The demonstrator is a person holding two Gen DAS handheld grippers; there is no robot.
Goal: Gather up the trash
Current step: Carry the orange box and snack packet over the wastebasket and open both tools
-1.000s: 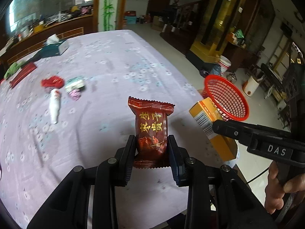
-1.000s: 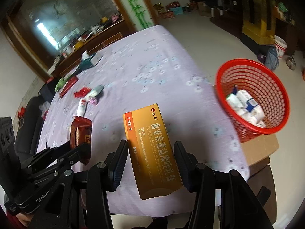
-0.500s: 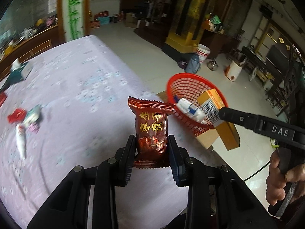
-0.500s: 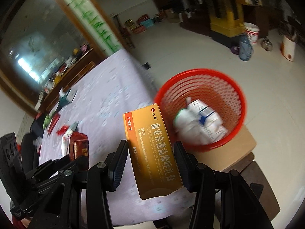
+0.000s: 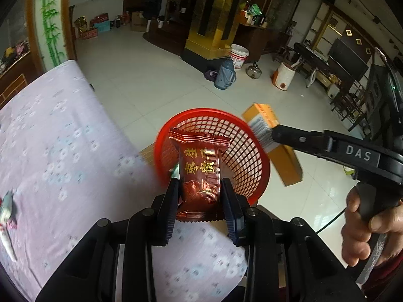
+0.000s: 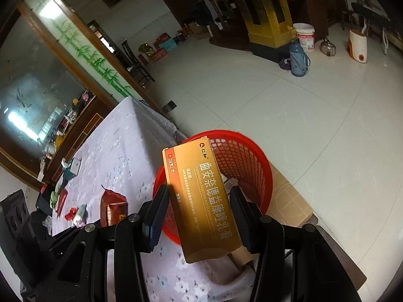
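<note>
red snack packet [image 5: 200, 173] centre frame, pinched upright in my left tongs [image 5: 200, 191] | orange box [image 6: 201, 201] clamped in my right tongs [image 6: 200, 214] | red basket [image 5: 249, 173] just behind both | lilac tablecloth [image 5: 63, 151] left

The red wrapper [image 5: 200, 173] hides most of the red basket's [image 5: 246, 156] inside. In the right wrist view the orange box [image 6: 204, 201] covers it too. Small litter [image 6: 76, 214] on the surface [image 6: 121, 156] is too tiny to identify.
</note>
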